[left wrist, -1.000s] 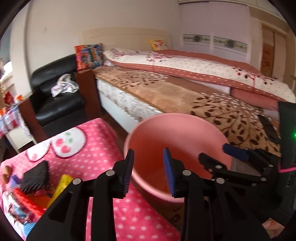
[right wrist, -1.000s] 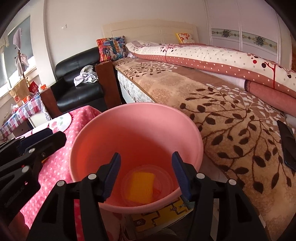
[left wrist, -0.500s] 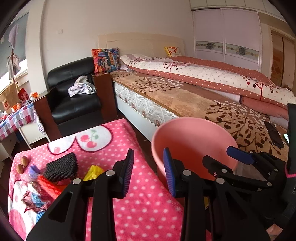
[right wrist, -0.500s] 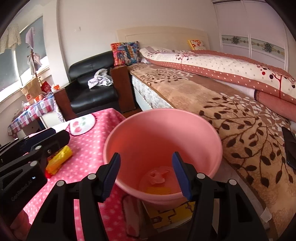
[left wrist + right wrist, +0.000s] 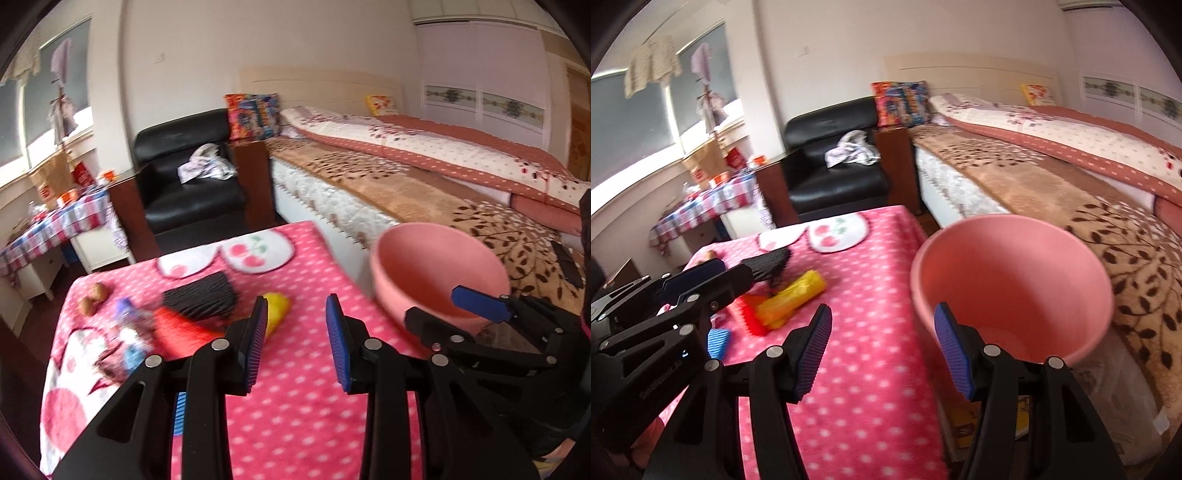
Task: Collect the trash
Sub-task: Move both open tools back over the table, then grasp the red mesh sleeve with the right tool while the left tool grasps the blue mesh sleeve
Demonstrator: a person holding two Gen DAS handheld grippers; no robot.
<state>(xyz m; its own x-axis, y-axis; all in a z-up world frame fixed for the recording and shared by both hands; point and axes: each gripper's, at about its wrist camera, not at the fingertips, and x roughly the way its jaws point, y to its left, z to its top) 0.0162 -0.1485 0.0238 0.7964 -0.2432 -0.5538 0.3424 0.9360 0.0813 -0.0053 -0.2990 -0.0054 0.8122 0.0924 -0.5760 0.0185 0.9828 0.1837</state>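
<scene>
A pink bin (image 5: 436,266) (image 5: 1008,280) stands at the right edge of the table with the pink dotted cloth (image 5: 295,398) (image 5: 857,369). On the cloth lie a yellow wrapper (image 5: 277,308) (image 5: 794,295), a black ridged piece (image 5: 201,295) (image 5: 768,264), a red wrapper (image 5: 177,332) (image 5: 751,319), a small bottle (image 5: 127,314) and two nuts (image 5: 92,297). My left gripper (image 5: 297,343) hovers open and empty just before the yellow wrapper. My right gripper (image 5: 882,350) is open and empty over the table's right edge, beside the bin.
A bed with a brown leaf-pattern cover (image 5: 424,192) (image 5: 1071,206) runs along the right behind the bin. A black armchair (image 5: 184,184) (image 5: 831,173) with a crumpled cloth stands beyond the table. A side table with a checked cloth (image 5: 48,229) sits at the left.
Both grippers have swung left, away from over the bin and toward the trash on the table. The bin has slid to the right in both views. Neither jaw opening has changed.
</scene>
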